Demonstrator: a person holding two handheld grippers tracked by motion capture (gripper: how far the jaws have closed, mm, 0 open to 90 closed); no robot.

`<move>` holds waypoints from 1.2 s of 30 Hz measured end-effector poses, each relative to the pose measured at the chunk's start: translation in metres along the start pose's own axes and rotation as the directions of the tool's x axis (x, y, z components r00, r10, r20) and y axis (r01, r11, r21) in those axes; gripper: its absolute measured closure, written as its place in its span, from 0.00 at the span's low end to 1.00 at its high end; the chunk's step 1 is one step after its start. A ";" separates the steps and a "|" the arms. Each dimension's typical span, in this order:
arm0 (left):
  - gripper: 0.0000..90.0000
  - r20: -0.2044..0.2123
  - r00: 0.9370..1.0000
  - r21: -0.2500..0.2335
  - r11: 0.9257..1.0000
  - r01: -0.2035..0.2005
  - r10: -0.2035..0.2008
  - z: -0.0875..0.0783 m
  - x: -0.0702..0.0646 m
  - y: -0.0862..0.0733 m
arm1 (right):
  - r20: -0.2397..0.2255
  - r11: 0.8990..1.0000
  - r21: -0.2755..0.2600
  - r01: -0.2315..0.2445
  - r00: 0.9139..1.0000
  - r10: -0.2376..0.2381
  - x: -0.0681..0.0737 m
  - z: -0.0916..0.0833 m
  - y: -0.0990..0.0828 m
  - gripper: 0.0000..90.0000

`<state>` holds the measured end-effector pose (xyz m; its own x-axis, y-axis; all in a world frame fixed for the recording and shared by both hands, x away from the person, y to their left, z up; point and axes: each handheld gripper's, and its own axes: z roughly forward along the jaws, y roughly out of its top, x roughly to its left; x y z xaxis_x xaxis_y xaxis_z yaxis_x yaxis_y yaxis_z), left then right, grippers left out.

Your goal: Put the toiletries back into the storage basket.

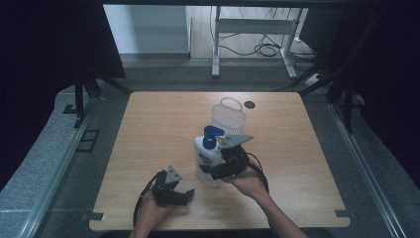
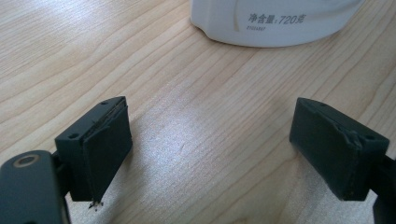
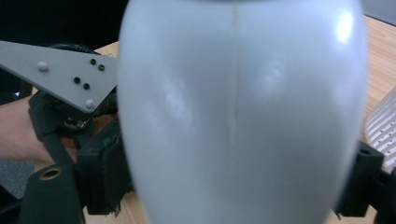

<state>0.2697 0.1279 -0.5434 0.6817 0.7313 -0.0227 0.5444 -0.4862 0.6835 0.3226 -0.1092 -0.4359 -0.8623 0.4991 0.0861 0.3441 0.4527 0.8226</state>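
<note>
Crowded middle, open edges on the table (image 1: pixel 148 119)

The white pump bottle (image 1: pixel 208 161) stands upright near the centre, with the white mesh basket (image 1: pixel 229 117) just behind it toward the far edge; the two leave only a narrow gap between them. The right hand-held gripper (image 1: pixel 218 171) has its jaws on either side of the bottle's body, blocking the bottle's right flank. The left hand-held gripper (image 1: pixel 185 196) rests low at the near edge, jaws wide apart with bare wood between them and the bottle's base close ahead. The far left, the whole left half and the right strip of the table lie open for passage.
</note>
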 end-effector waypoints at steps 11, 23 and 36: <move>0.14 0.000 1.000 0.000 1.000 0.000 0.000 0.000 0.000 0.000 | 0.050 1.000 -0.006 0.026 0.998 -0.026 0.002 0.006 0.001 0.39; 0.13 0.000 1.000 0.000 1.000 0.000 0.000 0.000 0.000 0.000 | 0.070 0.998 0.000 0.062 0.996 -0.062 0.003 0.003 0.001 0.41; 0.13 0.001 1.000 0.000 1.000 -0.002 0.002 0.000 0.000 0.000 | 0.051 0.999 -0.010 0.050 0.997 -0.050 -0.006 -0.007 0.010 0.41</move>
<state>0.2700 0.1279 -0.5434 0.6832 0.7299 -0.0222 0.5433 -0.4878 0.6833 0.3285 -0.1131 -0.4238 -0.8582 0.5131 0.0162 0.2965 0.4697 0.8316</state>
